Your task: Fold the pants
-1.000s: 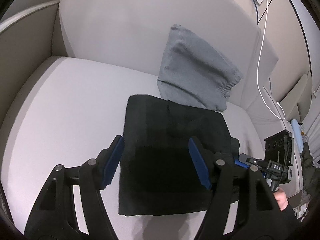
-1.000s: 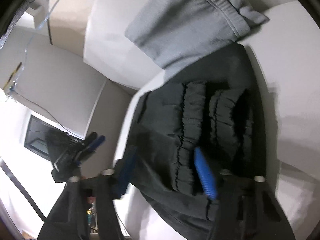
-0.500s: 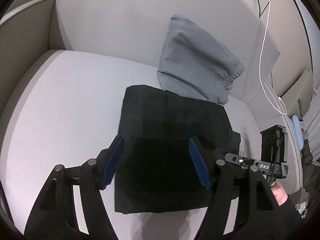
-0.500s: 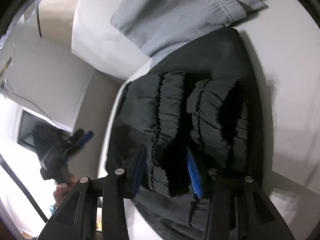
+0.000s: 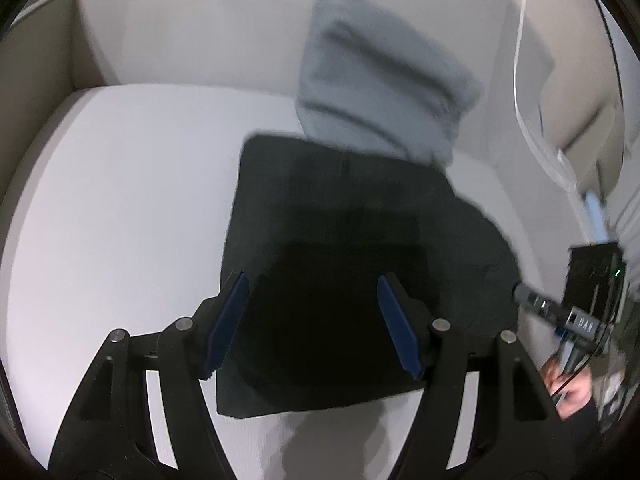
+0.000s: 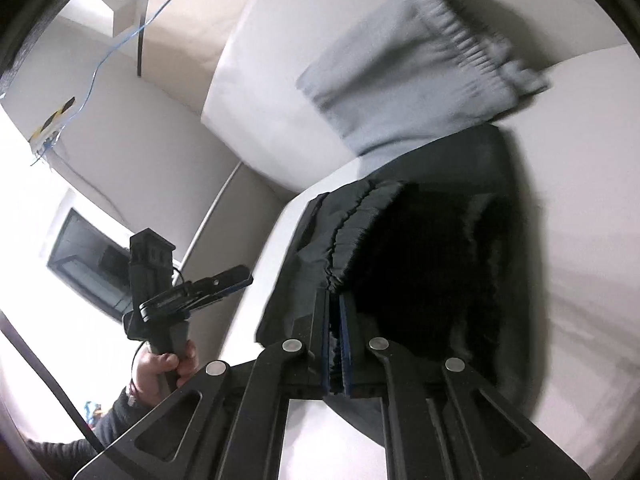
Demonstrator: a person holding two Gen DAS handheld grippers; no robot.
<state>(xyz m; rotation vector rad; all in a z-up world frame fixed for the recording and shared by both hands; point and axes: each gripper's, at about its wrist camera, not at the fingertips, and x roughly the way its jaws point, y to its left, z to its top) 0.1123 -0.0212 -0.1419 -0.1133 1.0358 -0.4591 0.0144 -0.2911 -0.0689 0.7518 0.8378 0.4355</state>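
Left tool (image 5: 312,322): blue pads set wide apart, gripping nothing, poised above the near half of the black pants (image 5: 340,240). The pants lie folded in a dark rectangle on the pale sofa seat (image 5: 120,200), directly ahead of this tool. Right tool (image 6: 335,344): pads pressed together on the gathered waistband edge of the black pants (image 6: 432,264). Beyond both tools, folded grey pants (image 6: 412,76) lean against the sofa backrest (image 5: 200,28), touching the far edge of the black pair.
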